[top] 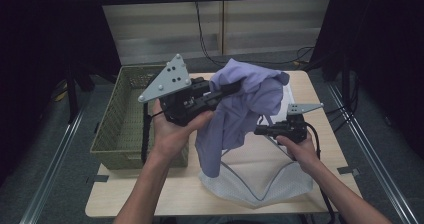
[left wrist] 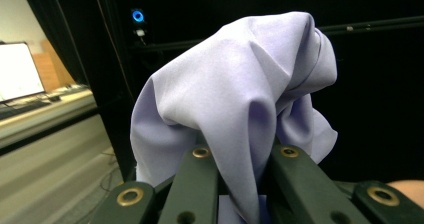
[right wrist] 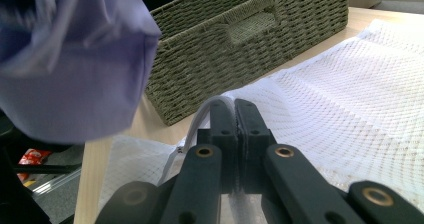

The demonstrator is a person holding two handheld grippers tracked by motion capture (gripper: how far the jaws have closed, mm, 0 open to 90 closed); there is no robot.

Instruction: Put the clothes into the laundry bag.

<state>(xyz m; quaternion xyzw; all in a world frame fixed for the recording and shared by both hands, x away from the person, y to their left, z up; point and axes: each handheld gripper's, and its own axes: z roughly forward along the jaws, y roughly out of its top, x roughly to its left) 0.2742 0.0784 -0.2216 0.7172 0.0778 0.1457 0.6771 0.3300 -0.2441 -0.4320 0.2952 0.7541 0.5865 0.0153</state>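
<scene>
1. The left gripper [top: 227, 90] holds the lavender cloth [top: 245, 109] clamped in its fingers, raised above the surface [top: 130, 194].
2. The right gripper [top: 260, 130] is closed on the white mesh bag's [top: 265, 181] rim.
3. The hanging cloth drapes between the grippers; the wicker basket [top: 122, 124] stands just beside the bag.

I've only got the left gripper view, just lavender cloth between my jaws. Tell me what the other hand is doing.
Observer: The right gripper is shut on the edge of the white mesh bag, lifting it open.
Operator: Say where that bag lies.
Observer: Flat on the table, under the hanging lavender garment.
Operator: Name anything beside it.
Observer: A green woven basket stands left of the bag.
</scene>
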